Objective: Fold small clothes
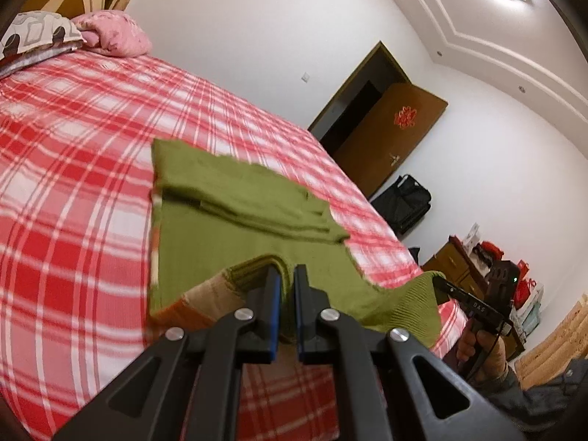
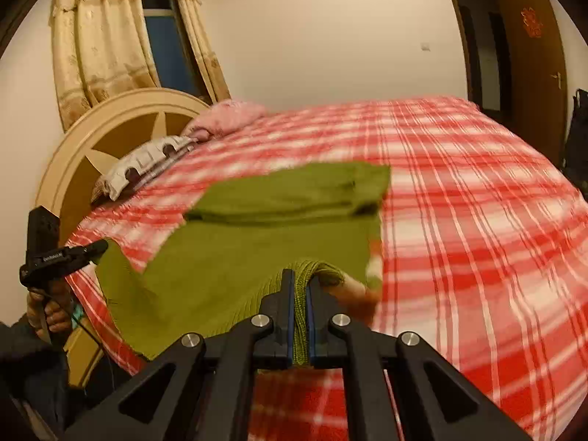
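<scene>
Left wrist view shows my left gripper [image 1: 287,275] pinching the near hem of a green sweater [image 1: 228,217] on the bed [image 1: 73,169], my right gripper [image 2: 300,286] pinching the same hem alongside, folded sleeves lying straight ahead.

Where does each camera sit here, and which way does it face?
Left wrist: sits on the left gripper, looks along its fingers across the bed toward the door; the right gripper and its hand show at right.
Right wrist: sits on the right gripper, looks toward the headboard and curtains; the left gripper and its hand show at left.
Shared: the green garment, which both grippers pinch at its near hem, the plaid bed, pillows, door.
</scene>
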{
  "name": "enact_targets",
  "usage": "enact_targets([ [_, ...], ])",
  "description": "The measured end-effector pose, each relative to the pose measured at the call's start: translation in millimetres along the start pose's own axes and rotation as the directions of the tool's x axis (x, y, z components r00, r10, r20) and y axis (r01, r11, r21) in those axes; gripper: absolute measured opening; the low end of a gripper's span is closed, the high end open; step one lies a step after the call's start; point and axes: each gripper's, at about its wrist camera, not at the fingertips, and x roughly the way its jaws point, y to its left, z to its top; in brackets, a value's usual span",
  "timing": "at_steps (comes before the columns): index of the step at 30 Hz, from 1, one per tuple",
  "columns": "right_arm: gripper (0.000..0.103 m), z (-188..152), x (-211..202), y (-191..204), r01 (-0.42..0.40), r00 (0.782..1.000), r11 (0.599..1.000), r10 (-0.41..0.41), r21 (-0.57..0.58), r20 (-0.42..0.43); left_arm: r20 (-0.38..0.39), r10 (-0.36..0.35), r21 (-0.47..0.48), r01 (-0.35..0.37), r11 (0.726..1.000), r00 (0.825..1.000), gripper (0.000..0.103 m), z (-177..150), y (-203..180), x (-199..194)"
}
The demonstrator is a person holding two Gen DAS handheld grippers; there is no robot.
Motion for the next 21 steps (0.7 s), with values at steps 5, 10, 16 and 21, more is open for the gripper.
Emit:
enact_targets([
  [5,0.004,36.3,22.2,-5.9,-0.027,0.999,1.000,0.027,0.010,0.028,0.026,0.013,-0.035,-0.012,0.999,1.000,0.007,35.0,14.4,13.3],
  [10,0.004,74.2,52.6,-14.3,-0.035,0.999,0.999,0.034,0.019,0.036,0.047,0.026,-0.066,-0.023,0.998,0.999,0.007,68.6,30.6,29.9],
  [16,0.004,111.2,101.6,-36.2,-0.019,1.000,0.998,0.018,0.055,0.008,0.037,0.065,-0.080,-0.062,0.995,0.997,0.007,104.7,51.7,65.3],
  [21,0.004,134.2,145.1,-55.6,-0.006,1.000,0.997,0.007,0.071,-0.019,0.028,0.096,-0.085,-0.093,0.992,0.995,0.007,130.7,70.7,94.9],
])
